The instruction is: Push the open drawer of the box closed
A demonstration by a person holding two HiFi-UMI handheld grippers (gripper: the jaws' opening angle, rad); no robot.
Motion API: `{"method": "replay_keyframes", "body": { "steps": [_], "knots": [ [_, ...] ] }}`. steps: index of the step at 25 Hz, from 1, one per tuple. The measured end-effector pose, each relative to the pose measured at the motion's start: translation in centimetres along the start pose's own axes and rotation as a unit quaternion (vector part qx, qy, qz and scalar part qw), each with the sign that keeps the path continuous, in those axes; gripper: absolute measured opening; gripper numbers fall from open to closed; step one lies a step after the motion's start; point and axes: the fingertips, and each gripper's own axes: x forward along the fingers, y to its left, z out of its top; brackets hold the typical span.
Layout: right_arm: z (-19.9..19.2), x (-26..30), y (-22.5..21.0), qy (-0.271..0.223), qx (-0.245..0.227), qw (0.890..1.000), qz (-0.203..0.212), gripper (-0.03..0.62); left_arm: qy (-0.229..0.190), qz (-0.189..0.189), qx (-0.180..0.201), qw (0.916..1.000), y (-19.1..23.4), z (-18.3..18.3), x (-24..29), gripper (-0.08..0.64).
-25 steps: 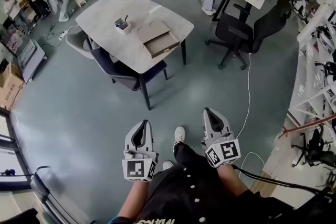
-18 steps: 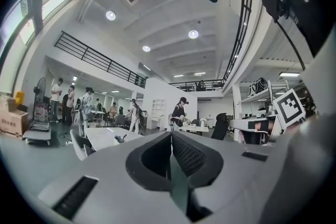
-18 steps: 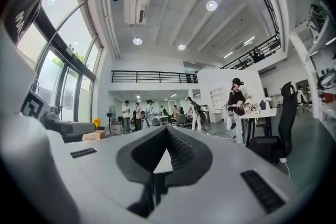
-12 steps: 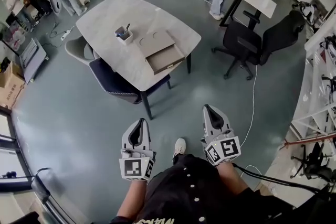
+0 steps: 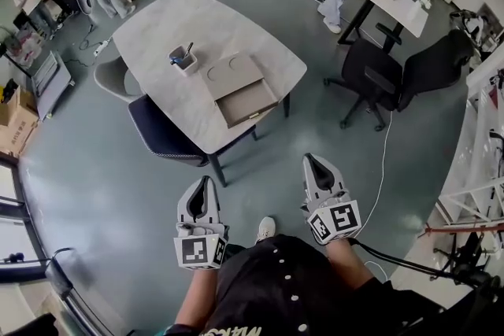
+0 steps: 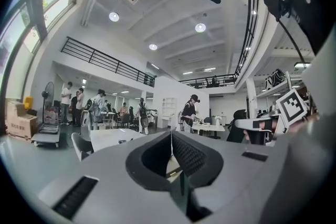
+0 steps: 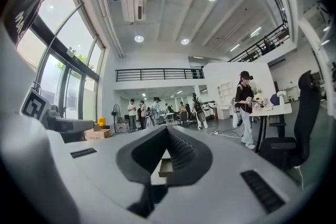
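Observation:
A flat tan box (image 5: 233, 76) lies on the pale oval table (image 5: 157, 20), its drawer (image 5: 248, 109) pulled out toward the near table edge. Both grippers are held close to my body, well short of the table. The left gripper (image 5: 205, 180) points at the table, jaws closed together with nothing between them. The right gripper (image 5: 309, 158) is also shut and empty. In the right gripper view the drawer (image 7: 165, 167) shows small, far beyond the right gripper (image 7: 168, 128). The left gripper (image 6: 171, 135) shows its jaws meeting at the tip.
A small cup of pens (image 5: 183, 57) stands beside the box. A dark blue chair (image 5: 161, 134) is tucked at the table's near side and a grey one (image 5: 110, 79) at its left. A black office chair (image 5: 394, 79) and a floor cable (image 5: 383, 169) are on the right. People stand at the back.
I have moved closer to the table, which now sits lower and larger in the head view. Both grippers stay shut at the same place in front of my body.

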Motion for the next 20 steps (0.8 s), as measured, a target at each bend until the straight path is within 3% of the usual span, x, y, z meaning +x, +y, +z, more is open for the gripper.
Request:
{"method": "replay_keyframes", "body": {
  "steps": [11, 20],
  "knots": [
    [-1.6, 5.0, -1.4, 0.026, 0.013, 1.0, 0.009, -0.003, 0.024, 0.012, -0.002, 0.9996, 2.3, -0.9, 4.4, 0.018],
    [0.1, 14.1, -4.4, 0.008, -0.009, 1.0, -0.013, -0.003, 0.009, 0.0, -0.002, 1.0, 7.6, -0.2, 13.3, 0.017]
  ]
}}
